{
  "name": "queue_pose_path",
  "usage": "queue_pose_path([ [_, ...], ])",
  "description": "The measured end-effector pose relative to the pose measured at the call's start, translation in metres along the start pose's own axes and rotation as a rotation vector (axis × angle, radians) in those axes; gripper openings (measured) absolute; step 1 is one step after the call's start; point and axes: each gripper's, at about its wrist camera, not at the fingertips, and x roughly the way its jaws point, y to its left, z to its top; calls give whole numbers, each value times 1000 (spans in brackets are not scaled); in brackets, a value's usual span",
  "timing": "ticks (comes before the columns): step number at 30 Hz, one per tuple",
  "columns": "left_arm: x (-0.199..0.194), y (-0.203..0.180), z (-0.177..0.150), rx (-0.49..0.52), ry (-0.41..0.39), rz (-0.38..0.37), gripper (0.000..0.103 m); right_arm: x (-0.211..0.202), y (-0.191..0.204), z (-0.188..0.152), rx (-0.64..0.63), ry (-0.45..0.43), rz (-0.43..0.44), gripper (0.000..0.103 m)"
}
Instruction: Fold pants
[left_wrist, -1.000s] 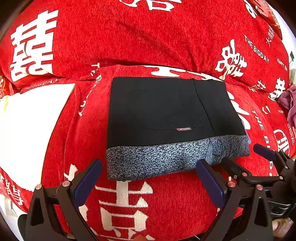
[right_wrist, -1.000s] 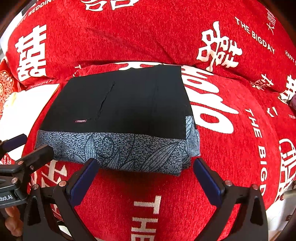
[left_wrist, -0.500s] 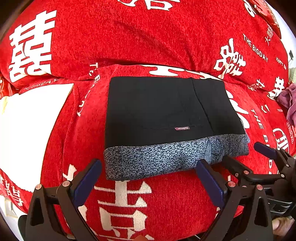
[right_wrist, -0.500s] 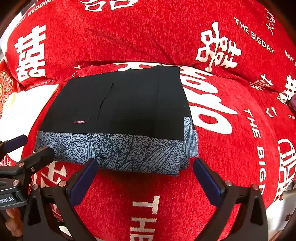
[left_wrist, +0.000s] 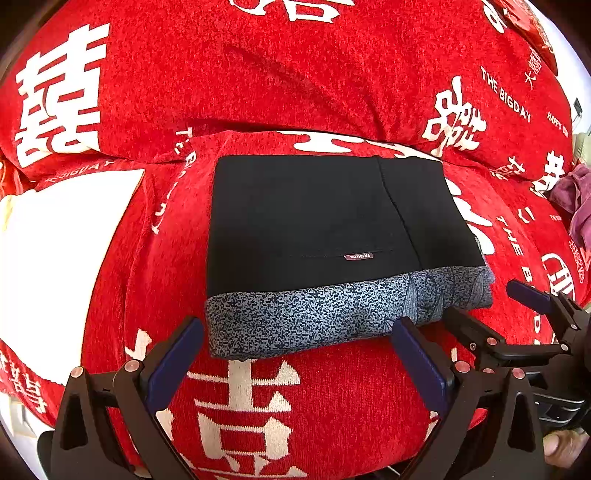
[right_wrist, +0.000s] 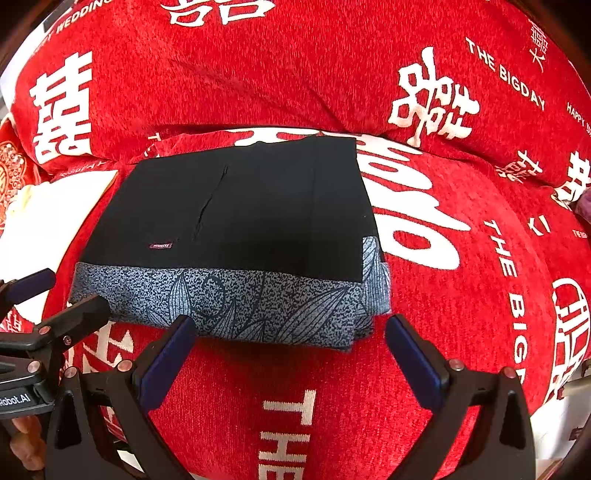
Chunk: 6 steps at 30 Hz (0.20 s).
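Both claws wide open, gripping nothing: left claw (left_wrist: 297, 360) and right claw (right_wrist: 290, 354) hover just short of the near edge of the pants (left_wrist: 332, 236). Pants lie at 12 o'clock from each claw, folded into a flat rectangle on the red cushion (left_wrist: 295, 406), black side up, grey patterned band (right_wrist: 229, 299) along the near edge. Fold looks finished. Risk: a claw tip catching that near band on approach or pull-away would drag layers apart; the soft, rounded cushion could let the stack slide. No containers visible. Purple cloth (left_wrist: 578, 199) at 2 o'clock, well apart.
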Motion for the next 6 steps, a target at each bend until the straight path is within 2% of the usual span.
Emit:
queue_pose_path([
  [6, -4, 6, -11, 30, -25, 20, 102, -2, 1, -3, -2, -3, 1, 103],
])
